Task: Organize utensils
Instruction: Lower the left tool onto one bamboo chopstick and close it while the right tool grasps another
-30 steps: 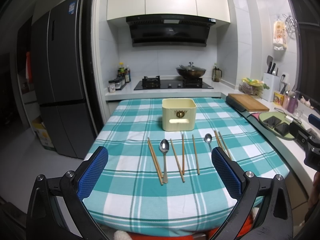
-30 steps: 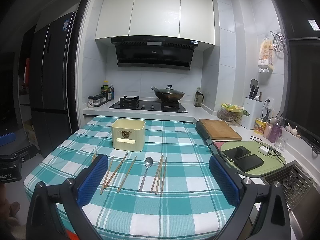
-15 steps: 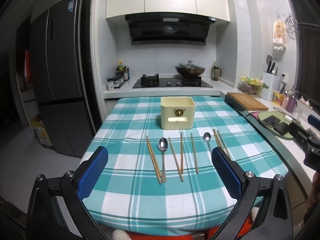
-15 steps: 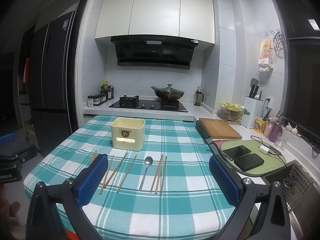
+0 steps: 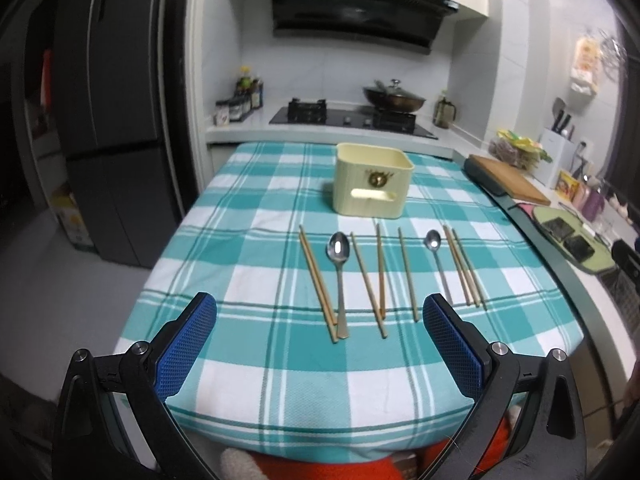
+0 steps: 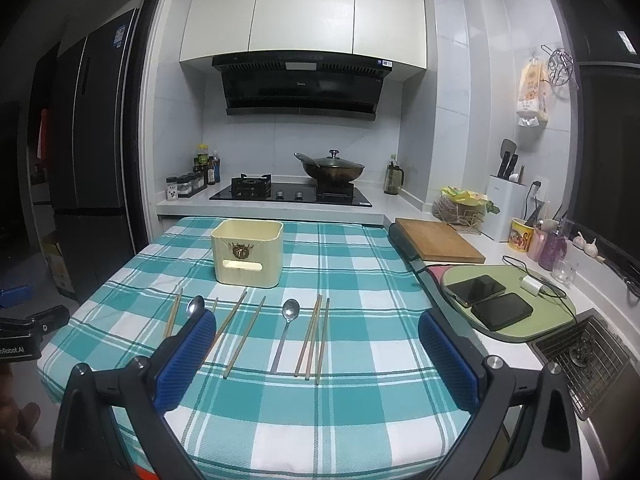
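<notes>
A cream utensil box stands upright on the teal checked tablecloth; it also shows in the right wrist view. In front of it lie several wooden chopsticks and two metal spoons: a large spoon on the left and a small spoon on the right. The small spoon and chopsticks also show in the right wrist view. My left gripper is open and empty above the table's near edge. My right gripper is open and empty, nearer than the utensils.
A wooden cutting board and a green mat with two phones lie on the counter to the right. A sink rack is at the far right. A stove with a wok is behind the table; a fridge stands left.
The left gripper has moved forward and tilted down, so the utensils look larger and closer. The right gripper has hardly moved. Both stay open.
</notes>
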`<state>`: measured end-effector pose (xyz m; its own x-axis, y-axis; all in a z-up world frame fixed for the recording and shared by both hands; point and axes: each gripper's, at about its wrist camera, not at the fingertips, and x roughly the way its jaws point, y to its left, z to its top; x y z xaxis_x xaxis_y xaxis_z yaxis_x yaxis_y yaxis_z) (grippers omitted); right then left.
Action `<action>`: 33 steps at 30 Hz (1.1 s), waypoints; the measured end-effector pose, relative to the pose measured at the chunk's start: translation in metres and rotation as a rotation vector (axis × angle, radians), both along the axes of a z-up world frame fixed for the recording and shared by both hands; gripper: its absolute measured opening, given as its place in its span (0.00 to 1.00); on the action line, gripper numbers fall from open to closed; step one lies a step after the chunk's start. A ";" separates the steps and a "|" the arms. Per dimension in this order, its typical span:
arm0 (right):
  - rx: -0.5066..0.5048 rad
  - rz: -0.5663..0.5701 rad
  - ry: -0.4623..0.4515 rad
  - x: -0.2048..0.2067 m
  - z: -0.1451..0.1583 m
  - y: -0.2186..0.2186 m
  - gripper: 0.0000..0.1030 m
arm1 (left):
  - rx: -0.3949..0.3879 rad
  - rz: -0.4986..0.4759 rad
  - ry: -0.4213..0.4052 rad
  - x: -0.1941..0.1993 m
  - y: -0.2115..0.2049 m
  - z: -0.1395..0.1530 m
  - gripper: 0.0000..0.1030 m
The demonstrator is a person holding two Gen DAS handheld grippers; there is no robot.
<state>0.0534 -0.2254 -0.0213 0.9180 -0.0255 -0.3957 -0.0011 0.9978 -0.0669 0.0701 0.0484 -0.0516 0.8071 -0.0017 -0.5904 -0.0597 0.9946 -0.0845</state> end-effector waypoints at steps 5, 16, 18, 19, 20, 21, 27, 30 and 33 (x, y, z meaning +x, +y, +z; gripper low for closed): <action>-0.017 -0.027 0.023 0.020 -0.013 -0.004 1.00 | -0.002 0.032 0.045 0.027 0.011 -0.017 1.00; -0.040 -0.117 0.168 0.076 -0.066 -0.030 1.00 | 0.010 0.054 0.179 0.115 0.025 -0.088 1.00; -0.037 -0.119 0.200 0.086 -0.075 -0.029 1.00 | 0.006 0.055 0.200 0.129 0.026 -0.100 1.00; -0.035 -0.120 0.214 0.091 -0.080 -0.029 1.00 | 0.009 0.058 0.215 0.138 0.025 -0.106 1.00; -0.031 -0.118 0.229 0.095 -0.084 -0.028 1.00 | 0.014 0.061 0.227 0.144 0.026 -0.111 1.00; -0.026 -0.113 0.248 0.101 -0.089 -0.026 1.00 | 0.021 0.064 0.240 0.151 0.025 -0.116 1.00; -0.030 -0.070 0.315 0.123 -0.107 -0.013 1.00 | 0.056 0.083 0.296 0.188 0.026 -0.143 1.00; -0.035 -0.054 0.326 0.132 -0.111 -0.010 1.00 | 0.049 0.090 0.321 0.199 0.029 -0.154 1.00; -0.034 -0.055 0.339 0.140 -0.114 -0.006 1.00 | 0.048 0.088 0.343 0.207 0.028 -0.162 1.00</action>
<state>0.1936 -0.2318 -0.1352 0.7312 -0.0897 -0.6762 0.0248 0.9942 -0.1051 0.2773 0.0769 -0.2135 0.5575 0.0931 -0.8250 -0.1617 0.9868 0.0021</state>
